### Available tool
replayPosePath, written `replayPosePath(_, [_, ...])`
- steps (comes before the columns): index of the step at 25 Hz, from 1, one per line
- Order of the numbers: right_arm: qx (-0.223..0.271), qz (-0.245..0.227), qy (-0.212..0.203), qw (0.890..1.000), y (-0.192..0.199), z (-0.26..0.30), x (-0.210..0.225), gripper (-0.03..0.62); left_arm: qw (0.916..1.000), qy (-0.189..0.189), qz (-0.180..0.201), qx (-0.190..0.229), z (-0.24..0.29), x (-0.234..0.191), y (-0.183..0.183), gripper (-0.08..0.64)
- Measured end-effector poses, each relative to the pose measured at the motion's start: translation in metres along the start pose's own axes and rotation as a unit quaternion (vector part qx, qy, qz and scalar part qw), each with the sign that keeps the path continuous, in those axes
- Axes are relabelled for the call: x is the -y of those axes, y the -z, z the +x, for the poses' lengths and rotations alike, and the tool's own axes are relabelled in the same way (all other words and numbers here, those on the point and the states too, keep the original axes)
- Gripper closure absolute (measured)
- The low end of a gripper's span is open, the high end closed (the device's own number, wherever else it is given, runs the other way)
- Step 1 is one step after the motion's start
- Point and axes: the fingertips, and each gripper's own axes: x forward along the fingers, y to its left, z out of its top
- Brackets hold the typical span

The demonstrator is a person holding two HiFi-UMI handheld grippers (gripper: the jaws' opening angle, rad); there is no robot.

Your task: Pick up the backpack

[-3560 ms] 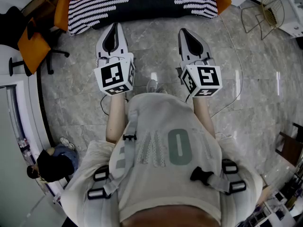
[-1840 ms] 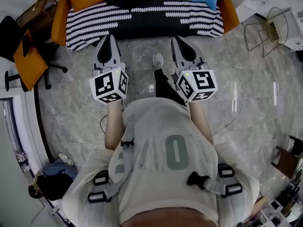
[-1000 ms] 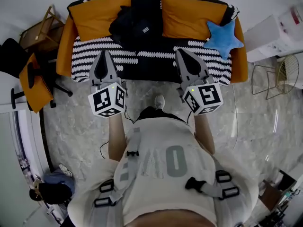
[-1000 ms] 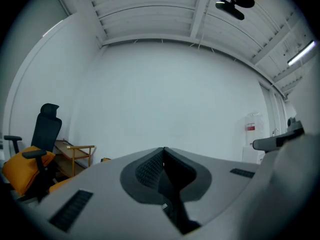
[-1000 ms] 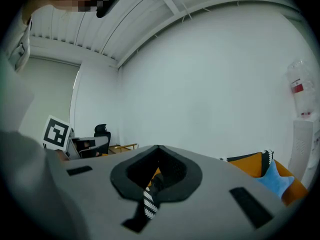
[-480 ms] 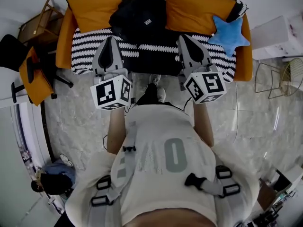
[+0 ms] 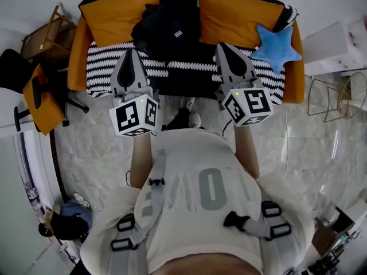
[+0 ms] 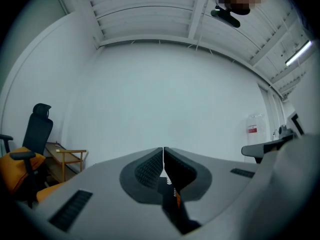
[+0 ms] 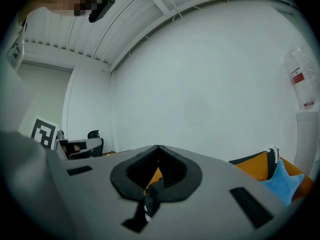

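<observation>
The approach is judged in hand; the backpack (image 7: 166, 30), upper centre, lies untouched. The left gripper (image 7: 133, 55) and right gripper (image 7: 225, 47) are held closed on nothing; opening is needed next.

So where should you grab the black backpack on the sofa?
Probably the upper part of the black fabric backpack, coming from the front. It slumps between two orange cushions, so its sides are hemmed in. No handle can be made out.

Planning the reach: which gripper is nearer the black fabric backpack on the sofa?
Left. The left gripper hovers by the lower-left corner of the black fabric backpack; the right gripper is farther off its right side.
</observation>
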Motion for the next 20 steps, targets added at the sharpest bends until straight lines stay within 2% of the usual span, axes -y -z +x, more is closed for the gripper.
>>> replayPosePath(6, [0.016,0.005,-0.013,1.0,-0.008,0.023,-0.004,0.586,0.9999,-0.002,-0.007,0.012,0.012,-0.015,-0.008,0.535])
replayPosePath(7, [0.016,0.005,-0.02,1.0,-0.01,0.028,-0.006,0.569,0.9999,0.002,-0.003,0.013,0.014,-0.015,-0.009,0.498])
replayPosePath(8, [0.015,0.006,-0.028,0.999,-0.01,0.033,-0.009,0.402,0.9999,0.008,-0.002,0.01,0.017,-0.015,-0.008,0.422])
replayPosePath(9, [0.015,0.009,-0.033,0.999,-0.01,0.038,-0.011,0.323,0.9999,0.012,-0.005,0.007,0.02,-0.015,-0.007,0.343])
replayPosePath(11, [0.019,0.012,-0.037,0.999,-0.009,0.045,-0.013,0.256,0.9996,0.013,-0.024,0.006,0.024,-0.018,-0.005,0.281])
replayPosePath(16, [0.001,0.041,-0.055,0.998,0.002,0.055,-0.014,0.241,0.999,0.007,-0.044,-0.003,0.031,-0.027,0.004,0.249])
replayPosePath(20, [-0.023,0.04,-0.058,0.997,0.014,0.063,-0.01,0.241,0.9984,-0.001,-0.055,-0.011,0.037,-0.031,0.014,0.232])
